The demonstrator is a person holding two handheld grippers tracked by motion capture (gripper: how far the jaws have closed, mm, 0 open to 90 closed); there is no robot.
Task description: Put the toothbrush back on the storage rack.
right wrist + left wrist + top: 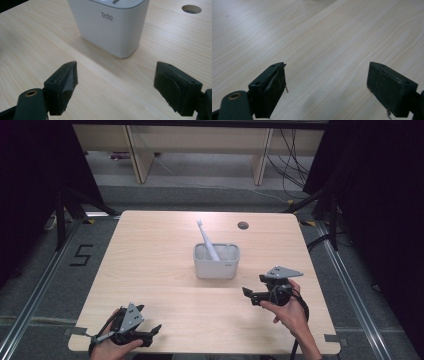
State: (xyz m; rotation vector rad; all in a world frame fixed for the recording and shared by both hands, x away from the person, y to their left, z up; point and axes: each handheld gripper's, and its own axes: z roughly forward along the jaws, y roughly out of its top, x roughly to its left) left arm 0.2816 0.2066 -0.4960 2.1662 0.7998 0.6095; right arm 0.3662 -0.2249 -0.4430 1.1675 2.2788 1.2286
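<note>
A: Left tool (152, 332) sits lower left of the high view, held in a hand (111, 347) at the near edge of the bench (150, 260). Jaws wide apart, nothing between them; its own view has bare wood under it (325, 82).

B: Right tool?

A: Right tool (247, 296) is lower right of centre, held by the other hand (290, 312), cable trailing down toward the bottom edge. Jaws spread too, empty (113, 87). They face the white caddy (216, 261), near it but not touching.

B: Caddy location?

A: Middle of the bench in the high view, upright. In the right gripper view it fills the top centre (110, 25), grey "bdo" lettering on the wall. A white toothbrush (206, 239) stands in it, leaning toward upper left, head up.

B: Surface, room?

A: Light wood grain top, rounded corners. Round cable hole (243, 225) upper right of the bench, also top right in the right gripper view (191, 9). Grey floor around, a black "5" mark (81, 255) on it at left. Dark curtains both sides, pale furniture legs and loose cables along the top of the frame.

B: Anything blocking?

A: Open bench between each tool and the caddy.
</note>
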